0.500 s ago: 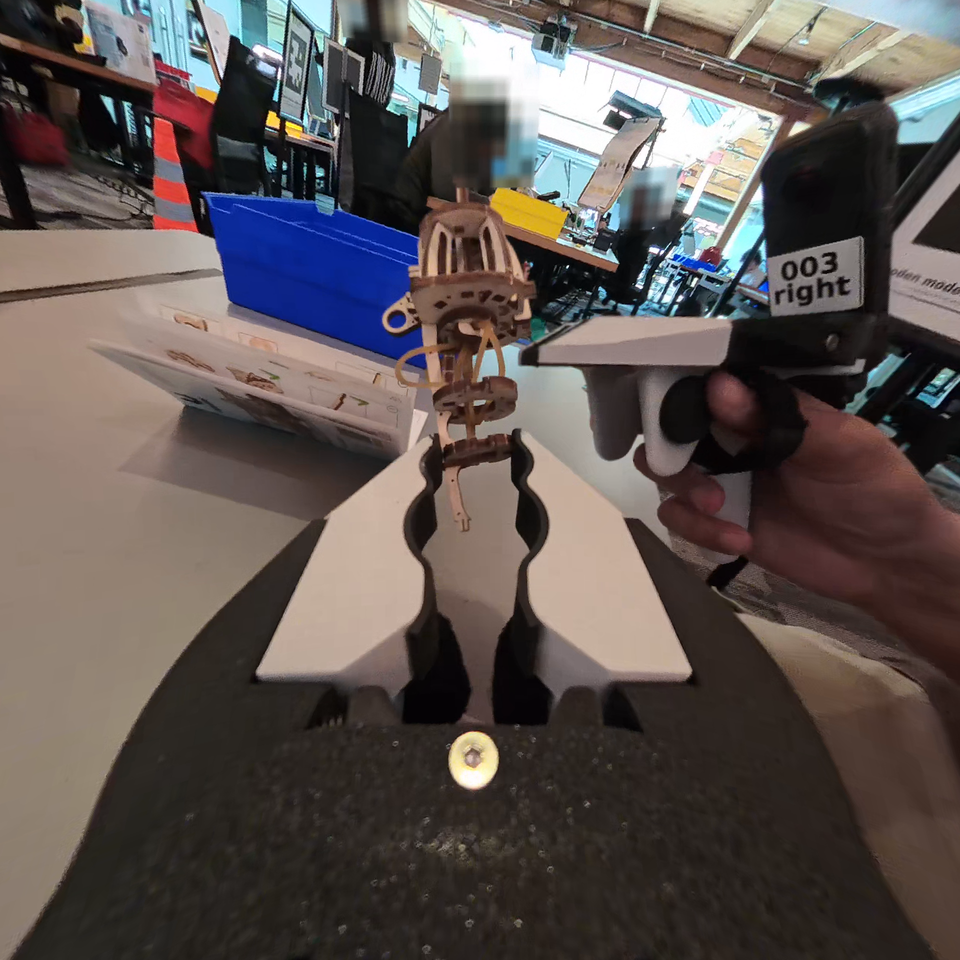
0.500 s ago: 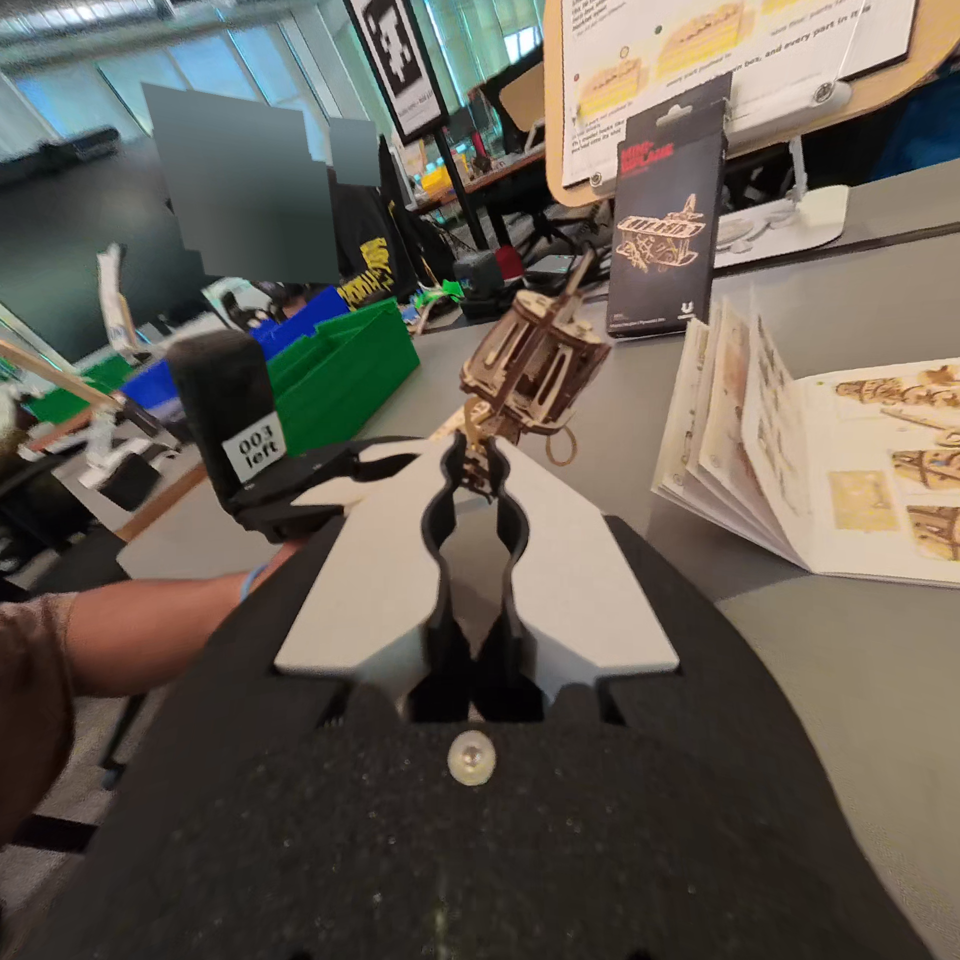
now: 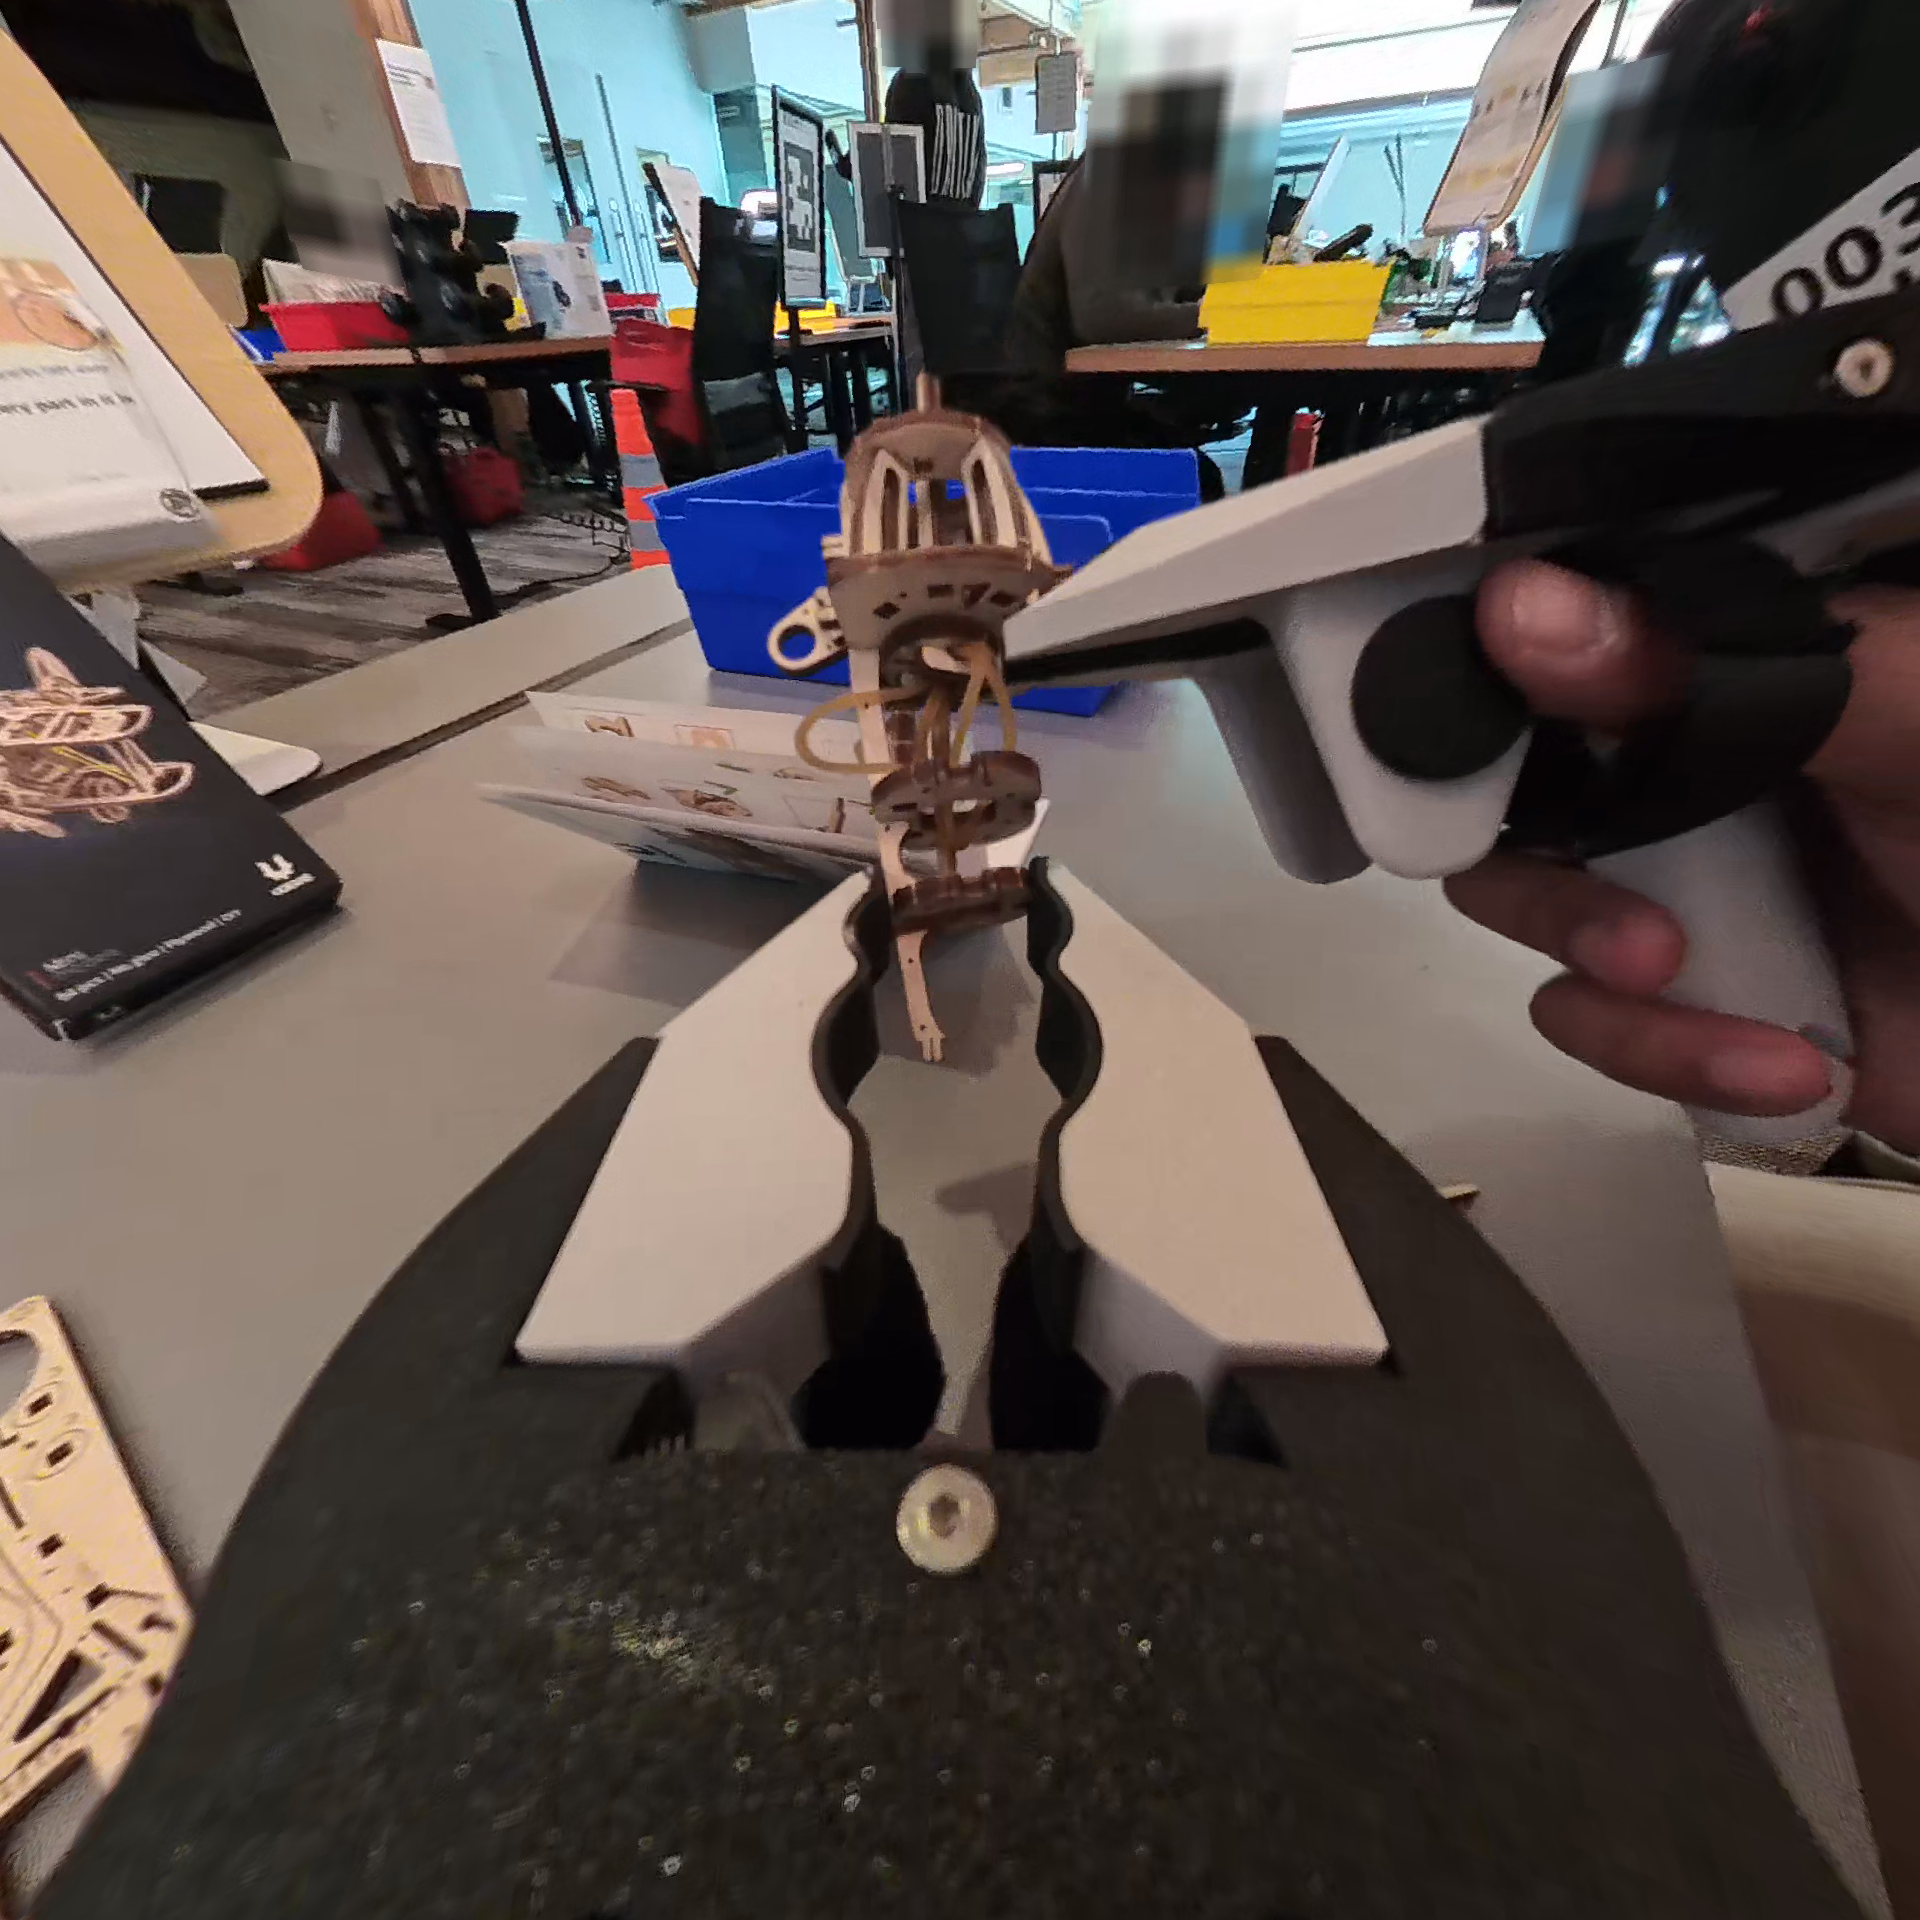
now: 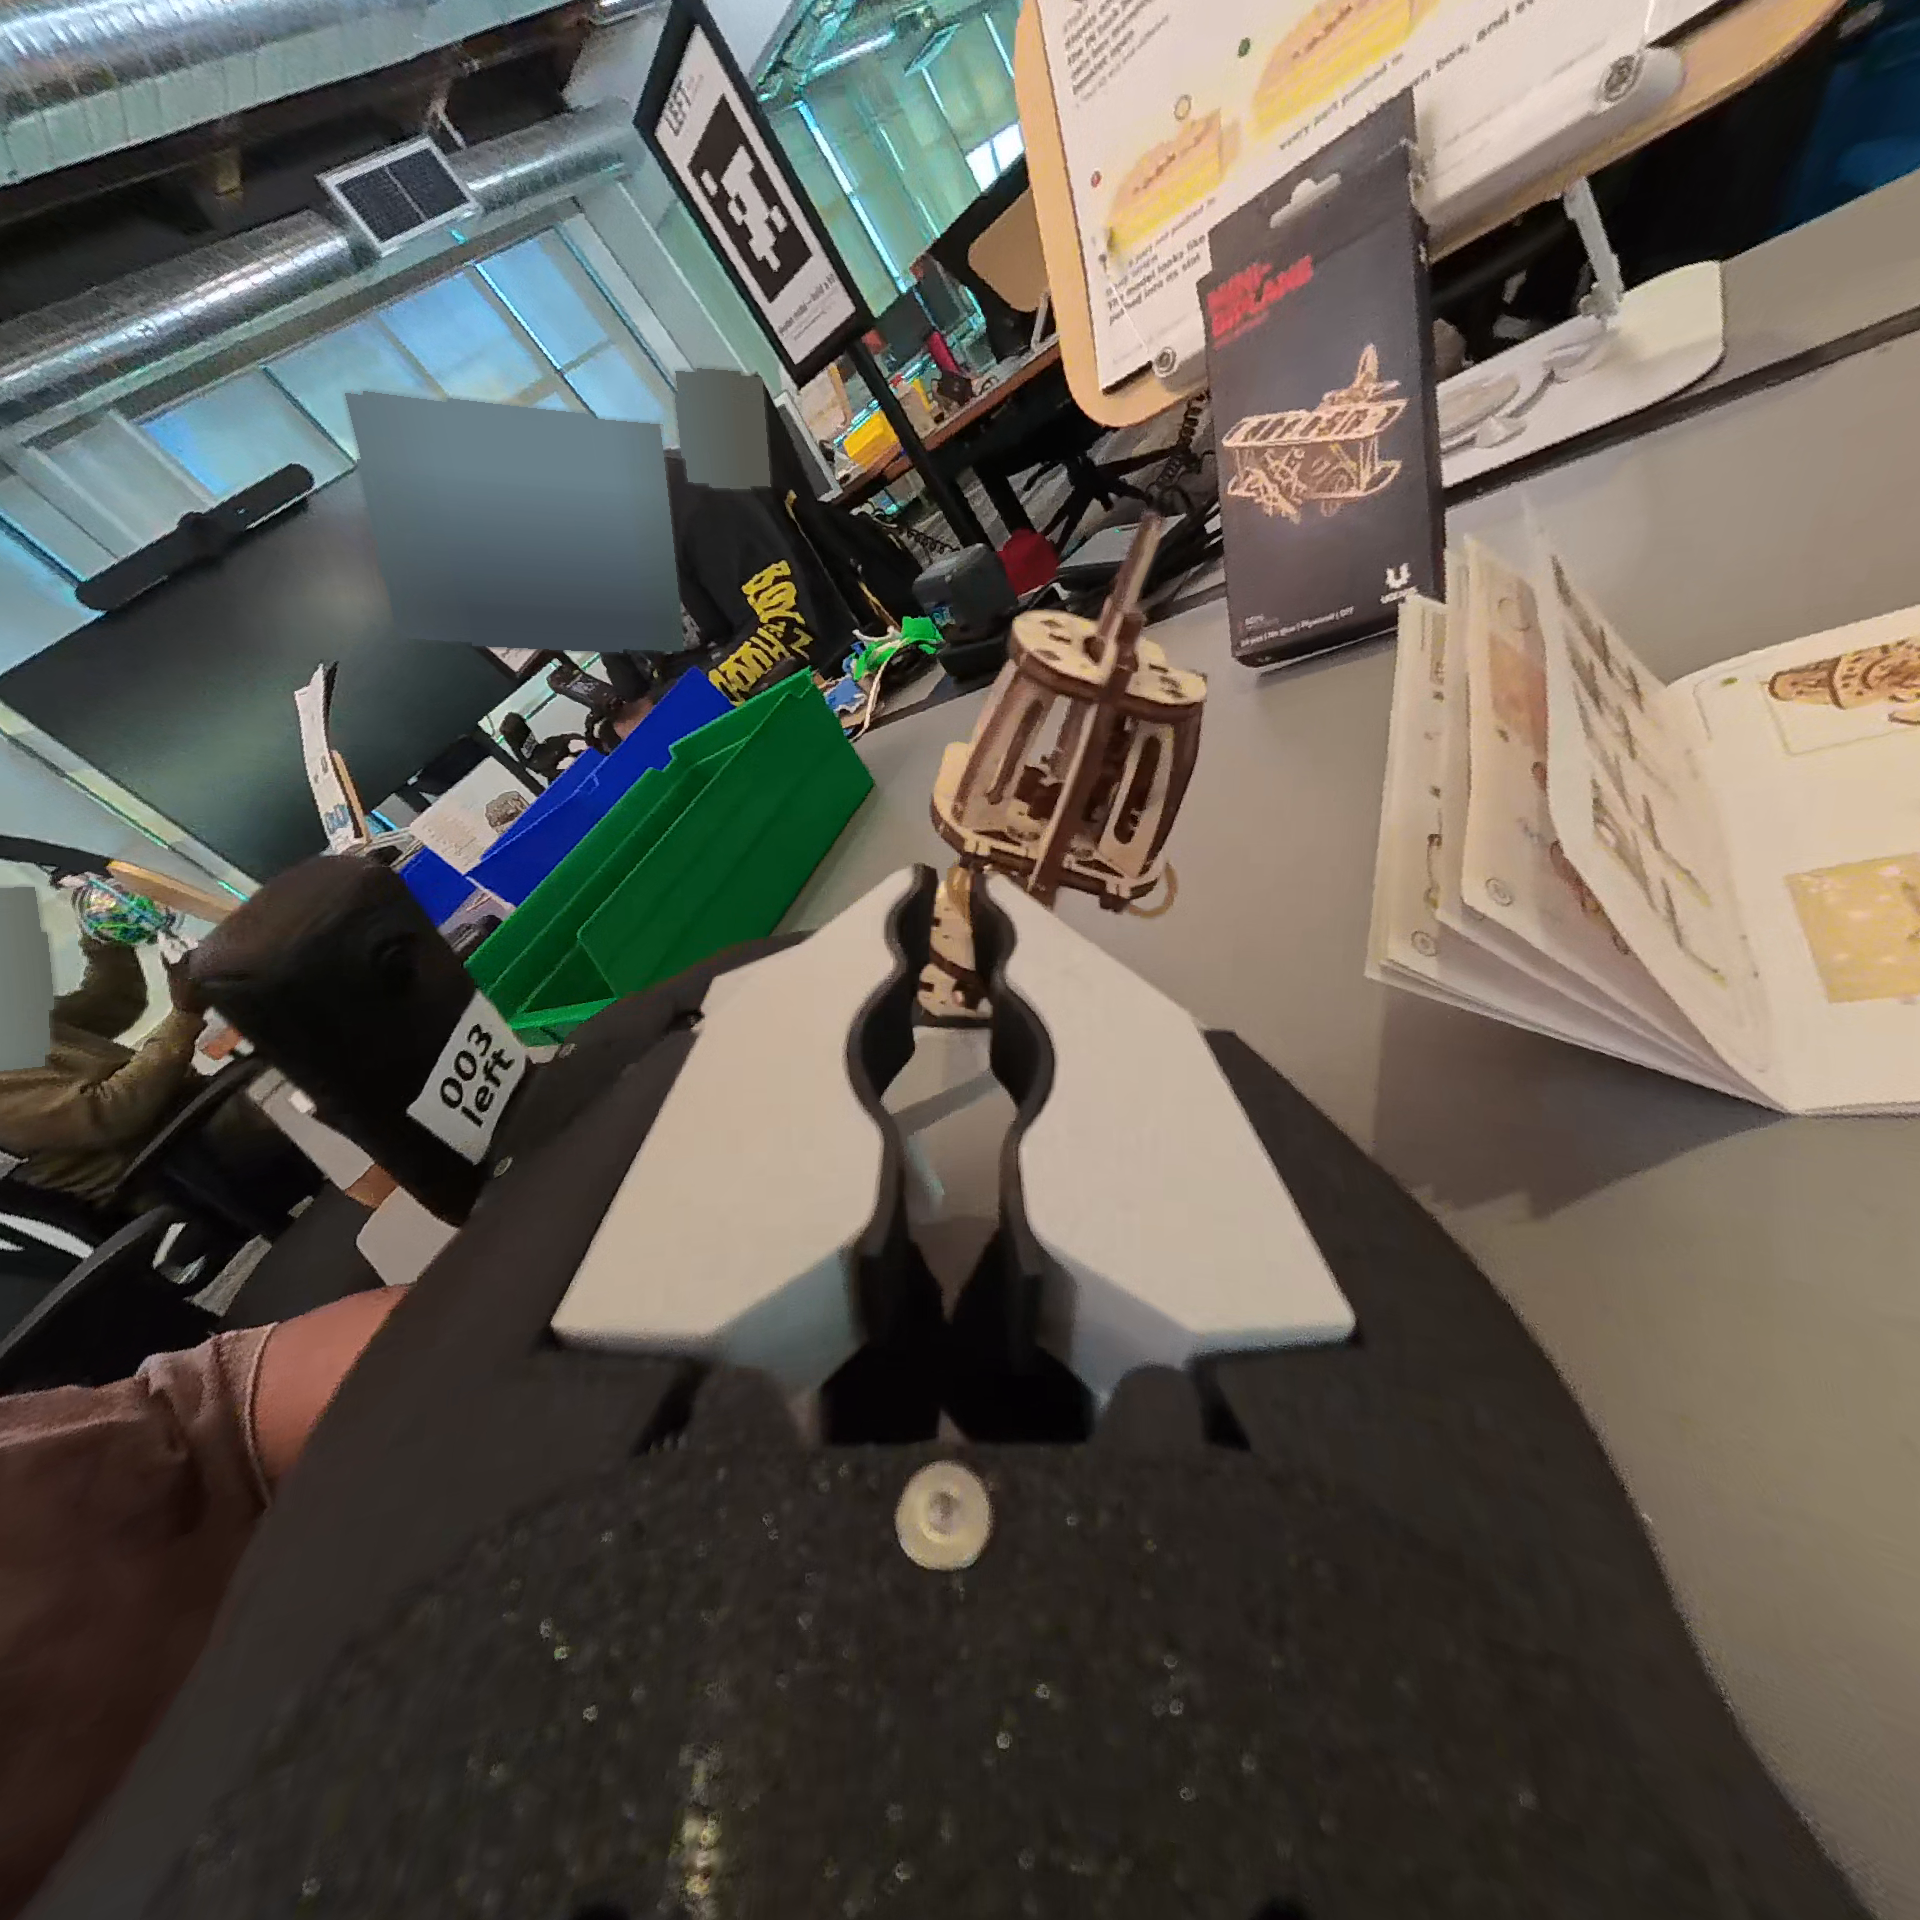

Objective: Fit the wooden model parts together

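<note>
Item: pale laser-cut wooden model sub-assembly (image 3: 940, 665), a ribbed cage-shaped head on a thin spine carrying 2 small brown discs, with tan rubber bands (image 3: 894, 717) looped below the head. Held clear of the grey counter (image 3: 416, 1018), in front of the blue plastic bin (image 3: 748, 582).

Left claw (image 3: 951, 899): fingers pinched on the lowest disc of the model, the spine's tail hanging free between them.

Right claw (image 4: 951, 904): closed on the spine just under the cage head; in the left wrist view its tips meet the model beneath the head, on the side away from the blue bin's left end.

Handling, as a judgement: very light, thin plywood, stiff along the spine yet brittle at slots and ribs. The cage ribs likely snap under a squeeze. The bands look stretched and may spring parts loose. Best holds appear to be the disc edges and the spine, as taken now; pressure should stay gentle and in line with the spine, with no twisting between the 2 grips.

Nearby: open white instruction booklet (image 4: 1662, 852) beside the bin; black product box with a biplane picture (image 4: 1325, 416) behind the model; pale punched-out plywood sheet (image 3: 62, 1579) at the counter's near-left edge.
</note>
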The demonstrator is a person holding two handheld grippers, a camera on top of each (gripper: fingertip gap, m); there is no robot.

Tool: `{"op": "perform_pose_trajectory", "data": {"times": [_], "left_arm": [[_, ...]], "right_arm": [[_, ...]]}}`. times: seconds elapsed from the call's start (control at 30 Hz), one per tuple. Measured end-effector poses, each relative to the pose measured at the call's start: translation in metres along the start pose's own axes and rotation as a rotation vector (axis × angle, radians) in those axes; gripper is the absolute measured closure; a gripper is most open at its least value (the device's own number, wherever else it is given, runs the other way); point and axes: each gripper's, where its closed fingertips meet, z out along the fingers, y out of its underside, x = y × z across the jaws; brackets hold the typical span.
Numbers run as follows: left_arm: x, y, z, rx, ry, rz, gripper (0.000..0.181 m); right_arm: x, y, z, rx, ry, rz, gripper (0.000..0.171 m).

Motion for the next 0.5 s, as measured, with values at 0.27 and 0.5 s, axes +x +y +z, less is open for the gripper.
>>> {"op": "perform_pose_trajectory", "data": {"times": [0.27,0.5], "left_arm": [[0.0004,0.0016,0.0007,-0.009,-0.023,0.045,0.158],[0.0023,-0.0024,-0.001,0.014,0.01,-0.001,0.158]], "right_arm": [[-0.0001,0.0042,0.0049,0.022,-0.023,0.084,0.167],[0.0052,0.0093,0.0066,0.008,-0.016,0.1,0.171]]}}
